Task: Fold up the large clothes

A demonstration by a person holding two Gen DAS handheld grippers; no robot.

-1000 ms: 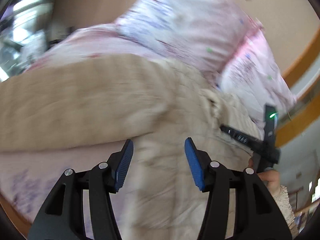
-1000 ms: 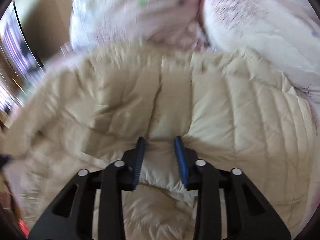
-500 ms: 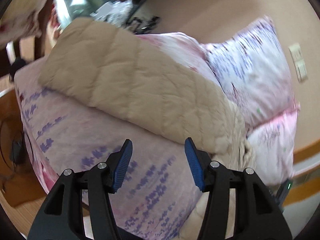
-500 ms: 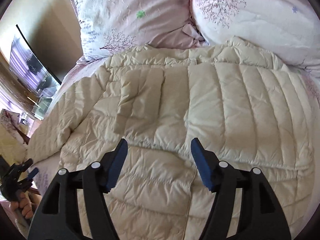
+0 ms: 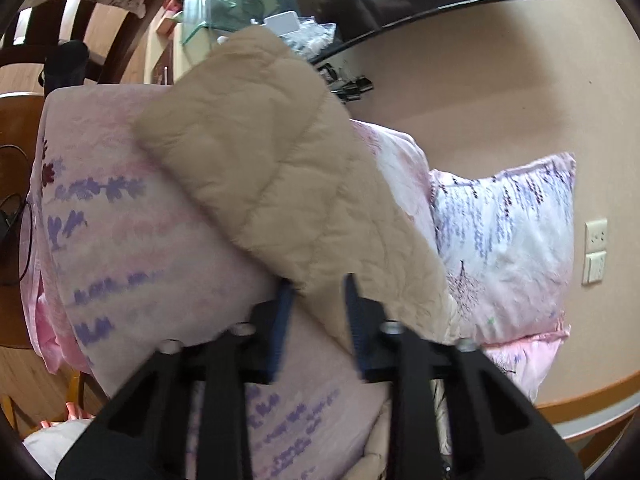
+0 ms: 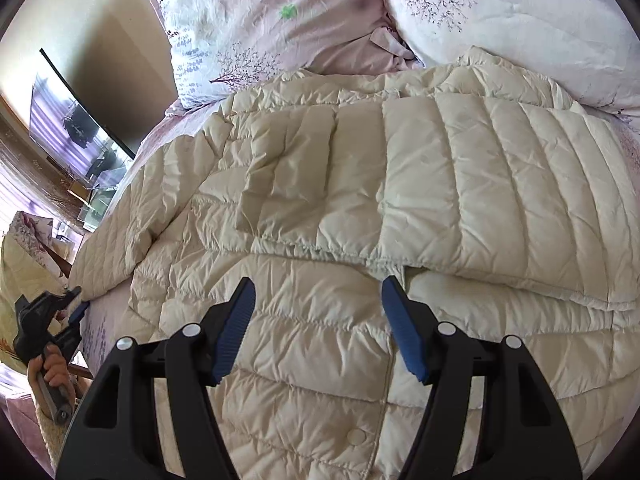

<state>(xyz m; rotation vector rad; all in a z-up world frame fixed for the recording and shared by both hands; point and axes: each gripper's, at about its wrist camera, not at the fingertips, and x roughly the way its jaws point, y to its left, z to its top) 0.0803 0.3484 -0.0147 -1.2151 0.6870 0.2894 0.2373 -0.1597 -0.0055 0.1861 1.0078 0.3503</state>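
A cream quilted puffer jacket point(image 6: 360, 208) lies spread on the bed, one sleeve folded across its body. In the left wrist view its other sleeve point(image 5: 280, 168) stretches out over the pink sheet. My left gripper point(image 5: 316, 288) has its jaws narrowed around the sleeve's edge; the blur hides whether they grip the cloth. It also shows in the right wrist view point(image 6: 76, 304) at the far left, beside the sleeve end. My right gripper point(image 6: 318, 300) is open and empty, hovering over the jacket's front below the folded sleeve.
Two floral pillows point(image 6: 320, 12) lie at the head of the bed. The pink floral sheet point(image 5: 120, 240) covers the mattress. A television point(image 6: 76, 120) and a glass stand are by the wall. A wooden chair point(image 5: 60, 40) stands beyond the bed corner.
My left gripper swung out to the jacket's sleeve and its jaws narrowed around the edge. My right gripper let go of the jacket, opened wide and drew back.
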